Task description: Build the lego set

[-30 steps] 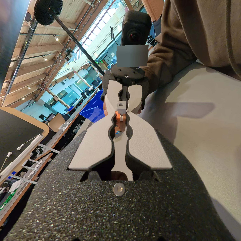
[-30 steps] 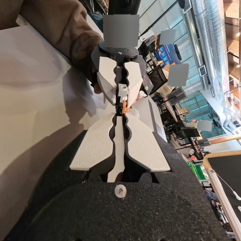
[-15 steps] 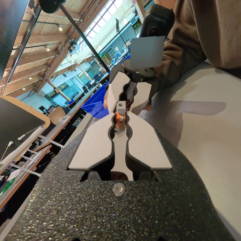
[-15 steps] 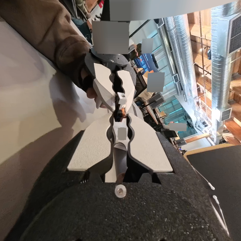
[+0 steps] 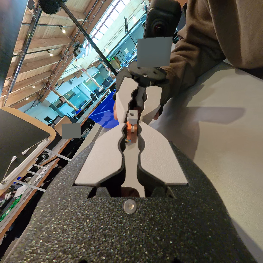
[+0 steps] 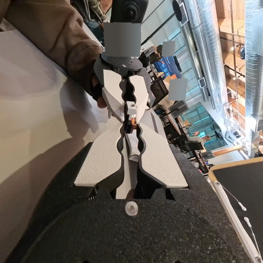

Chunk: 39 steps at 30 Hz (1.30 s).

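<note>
A small lego assembly is held in the air between both grippers, which meet tip to tip. It has orange-brown pieces [image 5: 131,131] and a grey block with a round hole [image 5: 132,118]. My left gripper [image 5: 131,127] is shut on the orange-brown part. My right gripper [image 5: 133,113] faces it from above, its fingers closed beside the grey block. In the right wrist view, my right gripper [image 6: 130,128] is shut on the dark and orange end [image 6: 133,122], with the grey block [image 6: 131,108] just beyond, between the left gripper's fingers [image 6: 113,92].
A white table [image 5: 220,142] lies under both grippers. A person's brown sleeves [image 5: 199,49] reach in from above. Blue bins [image 5: 105,113] stand at the table's far edge. A black board with a wooden rim [image 5: 21,142] stands beside it. An open booklet [image 6: 132,148] lies below. Left and right tips are no more than a few centimetres apart.
Both grippers stay closed tip to tip on the assembly. The pair has turned and tilted together, so the background has swung in both views.
</note>
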### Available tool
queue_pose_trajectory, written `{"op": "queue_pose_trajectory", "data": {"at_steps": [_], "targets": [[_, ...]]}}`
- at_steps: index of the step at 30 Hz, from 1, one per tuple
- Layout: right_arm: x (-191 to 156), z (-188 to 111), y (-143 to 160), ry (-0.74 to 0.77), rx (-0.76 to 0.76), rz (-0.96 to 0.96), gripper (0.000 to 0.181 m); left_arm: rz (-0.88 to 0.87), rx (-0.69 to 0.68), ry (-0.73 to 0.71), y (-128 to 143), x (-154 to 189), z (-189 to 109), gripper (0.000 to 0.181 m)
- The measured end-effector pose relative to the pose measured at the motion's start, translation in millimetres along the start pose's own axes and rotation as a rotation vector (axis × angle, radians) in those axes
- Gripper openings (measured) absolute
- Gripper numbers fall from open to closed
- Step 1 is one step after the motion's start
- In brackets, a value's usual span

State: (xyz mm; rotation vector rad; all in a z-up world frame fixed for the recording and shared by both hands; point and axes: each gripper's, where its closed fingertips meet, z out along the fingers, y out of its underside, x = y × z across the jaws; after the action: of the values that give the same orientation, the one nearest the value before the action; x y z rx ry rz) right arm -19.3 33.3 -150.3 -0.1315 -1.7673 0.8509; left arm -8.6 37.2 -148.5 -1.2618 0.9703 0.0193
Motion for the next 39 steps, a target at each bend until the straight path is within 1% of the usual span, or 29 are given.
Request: {"op": "queue_pose_trajectory", "data": {"at_steps": [4,7,9,10,15,16,19,24,26,28,29,31,33,36,38,39], "targets": [[5.6,0.0,4.8,0.047,-0.027,-0.034,0.016,0.012,-0.013,-0.042,2.7,-5.3,2.0,0.013],[10.8,-1.8,8.5,0.123,-0.052,-0.141,0.016,-0.072,-0.02,-0.066,8.3,-13.1,1.1,0.018],[12.7,-3.7,10.7,0.175,-0.07,-0.238,0.016,-0.16,-0.016,-0.033,10.9,-15.5,-1.9,0.032],[14.2,-4.7,11.7,0.204,-0.078,-0.285,0.015,-0.221,-0.005,-0.011,10.5,-16.6,-3.5,0.036],[18.6,-7.7,11.3,0.295,-0.107,-0.465,0.015,-0.607,0.08,0.189,2.3,-8.0,-5.2,0.049],[18.7,-7.9,10.8,0.309,-0.113,-0.503,0.015,-0.67,0.092,0.206,1.7,-7.8,-3.9,0.051],[16.8,-7.5,9.8,0.338,-0.129,-0.607,0.015,-0.778,0.096,0.212,4.1,-9.3,0.5,0.052],[16.4,-6.7,7.2,0.382,-0.145,-0.719,0.015,-0.859,0.093,0.234,3.3,-7.0,3.8,0.053],[14.9,-5.6,7.0,0.384,-0.147,-0.747,0.015,-0.862,0.089,0.248,2.6,-3.2,5.6,0.05],[12.4,-4.3,7.3,0.381,-0.149,-0.768,0.015,-0.84,0.081,0.232,3.5,-1.9,7.7,0.048],[11.7,-3.7,7.3,0.382,-0.148,-0.773,0.015,-0.815,0.082,0.215,3.8,-2.5,8.2,0.041],[11.6,-3.5,6.9,0.387,-0.141,-0.76,0.016,-0.749,0.078,0.188,3.9,-2.6,8.6,0.04],[11.1,-3.2,7.6,0.372,-0.129,-0.707,0.016,-0.659,0.056,0.153,6.0,-4.0,8.3,0.04],[8.9,-2.9,13.0,0.297,-0.114,-0.534,0.027,-0.476,-0.002,0.07,12.5,-9.7,6.1,0.04],[7.0,-2.6,21.8,0.214,-0.116,-0.342,0.031,-0.313,-0.05,-0.001,17.1,-15.8,3.0,0.04],[4.8,-1.8,26.4,0.156,-0.113,-0.211,0.032,-0.228,-0.068,-0.033,18.2,-18.3,1.5,0.04]]}}
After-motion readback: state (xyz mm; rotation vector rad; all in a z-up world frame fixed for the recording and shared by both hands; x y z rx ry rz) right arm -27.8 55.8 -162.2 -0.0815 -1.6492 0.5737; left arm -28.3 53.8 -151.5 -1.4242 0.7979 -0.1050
